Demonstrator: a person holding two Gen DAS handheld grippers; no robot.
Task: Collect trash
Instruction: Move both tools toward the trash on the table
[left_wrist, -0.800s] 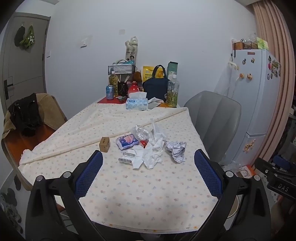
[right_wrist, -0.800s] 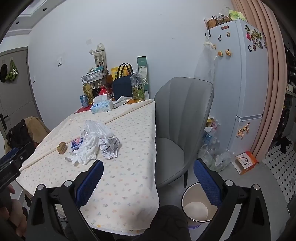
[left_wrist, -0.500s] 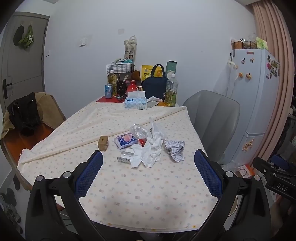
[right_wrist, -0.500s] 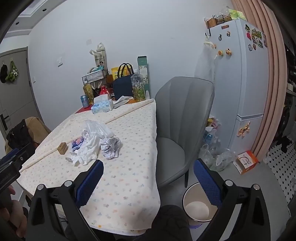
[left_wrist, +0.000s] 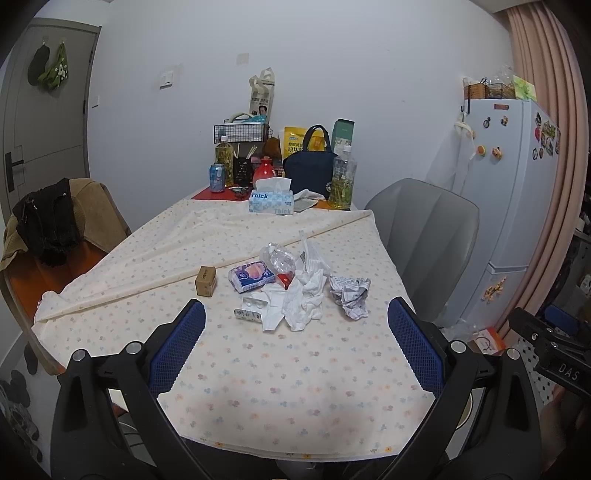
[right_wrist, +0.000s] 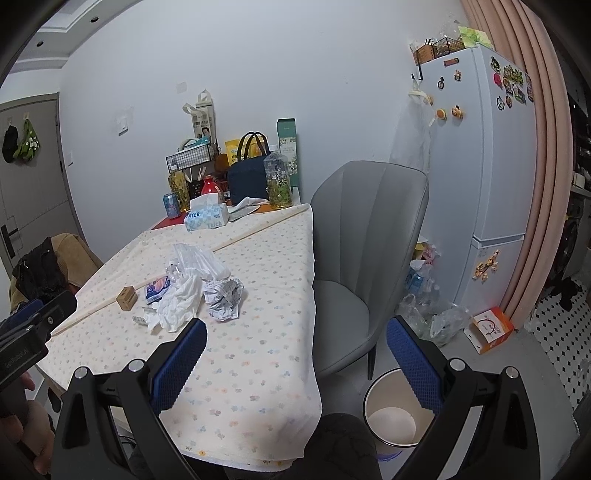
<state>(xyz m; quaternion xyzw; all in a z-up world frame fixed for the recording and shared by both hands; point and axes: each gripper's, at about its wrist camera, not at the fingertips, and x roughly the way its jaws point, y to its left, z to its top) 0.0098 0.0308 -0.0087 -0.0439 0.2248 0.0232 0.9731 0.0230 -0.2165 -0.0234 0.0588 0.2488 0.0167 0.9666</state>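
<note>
A heap of trash lies mid-table on the flowered cloth (left_wrist: 258, 369): crumpled white tissues (left_wrist: 304, 301), a balled printed paper (left_wrist: 349, 295), a clear plastic bag (left_wrist: 280, 258), a blue tissue pack (left_wrist: 251, 276), a small flat packet (left_wrist: 249, 314) and a little brown box (left_wrist: 205, 281). My left gripper (left_wrist: 295, 347) hovers open over the table's near part, short of the heap, nothing between its fingers. My right gripper (right_wrist: 297, 363) is open too, over the table's right front corner. The balled paper (right_wrist: 223, 295) and tissues (right_wrist: 177, 302) lie ahead to its left. A white bin (right_wrist: 393, 413) stands on the floor below.
A grey chair (right_wrist: 362, 251) stands at the table's right side, a brown chair with dark clothes (left_wrist: 55, 225) at its left. Tissue box (left_wrist: 271, 201), bottles, a can and a navy bag (left_wrist: 308, 171) crowd the far end. A fridge (right_wrist: 476, 177) and floor clutter (right_wrist: 432, 314) sit right.
Both views have shifted only slightly: the trash heap sits a little higher in the left wrist view. Both grippers stay open and nothing on the table has moved.
</note>
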